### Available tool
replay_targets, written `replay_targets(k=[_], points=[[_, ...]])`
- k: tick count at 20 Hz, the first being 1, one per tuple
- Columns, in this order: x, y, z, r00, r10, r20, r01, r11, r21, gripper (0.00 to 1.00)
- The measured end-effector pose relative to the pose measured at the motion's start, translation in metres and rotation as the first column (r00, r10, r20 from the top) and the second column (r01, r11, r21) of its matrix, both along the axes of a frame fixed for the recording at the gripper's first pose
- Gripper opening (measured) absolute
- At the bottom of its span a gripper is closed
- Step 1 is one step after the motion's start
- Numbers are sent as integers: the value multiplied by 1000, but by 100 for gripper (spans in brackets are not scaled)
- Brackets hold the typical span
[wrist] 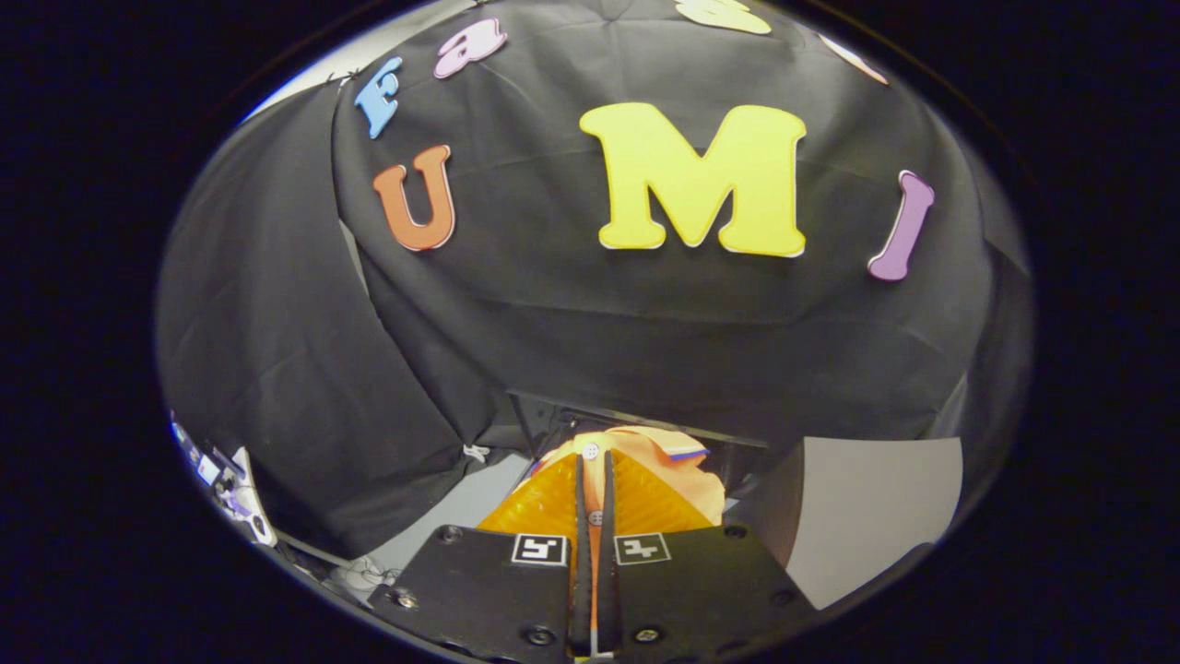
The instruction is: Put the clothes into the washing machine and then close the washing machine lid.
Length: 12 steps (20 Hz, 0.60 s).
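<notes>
Gripper (595, 461): 2 fingers drawn nearly together, orange garment (678, 461) pinched between them, bunched just past tips. Dark washing machine opening (645, 426) seen directly ahead, beyond garment; cloth judged carried straight forward.

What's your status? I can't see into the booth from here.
Tongs shut on orange garment, held up off the surfaces. Dark opening of the washing machine just beyond the garment. Nothing between them.

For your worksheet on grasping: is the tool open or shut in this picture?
Shut on the orange garment. The tool has its fingers nearly together, with a strip of the cloth pinched between them and the rest bunched just ahead.
</notes>
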<state>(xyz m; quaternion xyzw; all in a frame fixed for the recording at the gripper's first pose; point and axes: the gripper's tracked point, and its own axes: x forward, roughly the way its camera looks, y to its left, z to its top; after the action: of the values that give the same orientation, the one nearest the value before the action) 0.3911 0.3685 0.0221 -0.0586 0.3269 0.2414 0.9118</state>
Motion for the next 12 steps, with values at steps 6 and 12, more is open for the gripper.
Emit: replay_targets(k=[6, 12], points=[[6, 16, -34, 999, 12, -39, -12, 1000, -12, 6], [10, 22, -73, 997, 11, -78, -13, 999, -29, 6]])
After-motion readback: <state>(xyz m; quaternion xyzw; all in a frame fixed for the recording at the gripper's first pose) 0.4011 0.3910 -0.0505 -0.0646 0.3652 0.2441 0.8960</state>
